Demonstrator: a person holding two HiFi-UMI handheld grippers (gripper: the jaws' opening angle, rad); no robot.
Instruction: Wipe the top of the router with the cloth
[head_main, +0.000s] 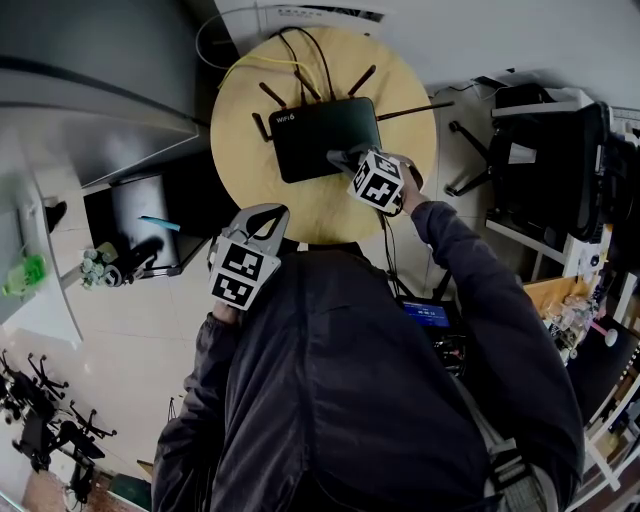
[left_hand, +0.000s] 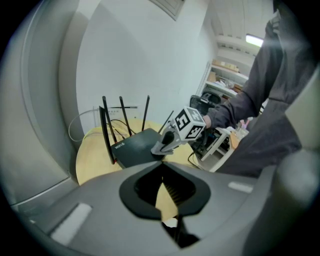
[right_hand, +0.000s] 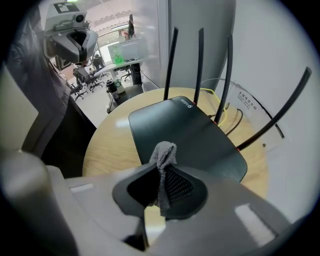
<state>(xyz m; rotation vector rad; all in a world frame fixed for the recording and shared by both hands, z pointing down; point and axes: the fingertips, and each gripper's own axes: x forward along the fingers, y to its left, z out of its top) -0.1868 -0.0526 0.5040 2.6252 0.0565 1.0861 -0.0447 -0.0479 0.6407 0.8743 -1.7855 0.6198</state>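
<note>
A black router (head_main: 320, 135) with several upright antennas lies on a round wooden table (head_main: 250, 140). My right gripper (head_main: 346, 158) is shut on a small grey cloth (right_hand: 164, 154), and its tips rest over the router's near right part. In the right gripper view the cloth sticks up between the jaws above the router (right_hand: 190, 135). My left gripper (head_main: 274, 214) hangs at the table's near edge, left of the router, shut and holding nothing. The left gripper view shows the router (left_hand: 135, 147) and the right gripper (left_hand: 161, 149) on it.
Yellow and black cables (head_main: 250, 62) run off the table's far side behind the router. A grey cabinet (head_main: 90, 90) stands to the left, with a low shelf (head_main: 140, 230) below it. A black chair (head_main: 550, 160) and cluttered racks are at the right.
</note>
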